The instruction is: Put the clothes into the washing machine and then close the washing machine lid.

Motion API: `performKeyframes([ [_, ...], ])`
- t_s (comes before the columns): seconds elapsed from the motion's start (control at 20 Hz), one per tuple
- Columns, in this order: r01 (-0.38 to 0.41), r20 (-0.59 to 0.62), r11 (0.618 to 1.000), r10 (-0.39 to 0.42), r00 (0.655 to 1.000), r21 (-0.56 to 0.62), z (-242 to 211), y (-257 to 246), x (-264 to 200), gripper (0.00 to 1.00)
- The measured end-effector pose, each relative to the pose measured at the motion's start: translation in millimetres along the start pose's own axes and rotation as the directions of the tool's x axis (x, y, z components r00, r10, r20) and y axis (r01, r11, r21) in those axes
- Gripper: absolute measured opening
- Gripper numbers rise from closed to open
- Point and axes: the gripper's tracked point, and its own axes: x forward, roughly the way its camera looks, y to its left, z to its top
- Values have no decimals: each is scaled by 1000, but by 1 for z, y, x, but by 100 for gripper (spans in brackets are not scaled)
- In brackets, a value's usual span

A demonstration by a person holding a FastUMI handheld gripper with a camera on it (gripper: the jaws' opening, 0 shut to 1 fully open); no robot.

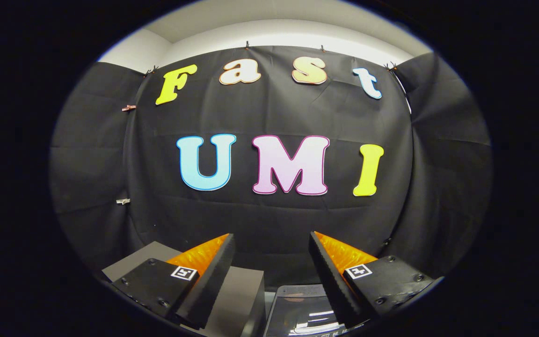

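**Materials and finishes, gripper view**

Booth wall [269,220]: black cloth, matt, creased and wrinkled, pinned up with small clips. Wall above it [279,35]: smooth, pale, painted look. Tongs [272,276]: held apart, nothing between them; inner faces finely ribbed, rubbery-looking, matt; mounts matt hard plastic with small screws and paper-like tags. Grey box [244,292] under the left finger: smooth, matt, possibly plastic or painted board. Dark panel [300,311] between the fingers: glossy, reflecting light streaks, probably the washing machine lid; partly hidden.
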Motion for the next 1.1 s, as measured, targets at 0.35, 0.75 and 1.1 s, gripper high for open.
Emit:
performKeyframes([
  [0.35, -10, -14, 1000, 10, 1000, 9, -3, 1, 4, 99],
  [0.75, -13, -16, 1000, 14, 1000, 8, -3, 0, 6, 99],
  [1.1, -18, -18, 1000, 18, 1000, 10, -2, 0, 8, 99],
])
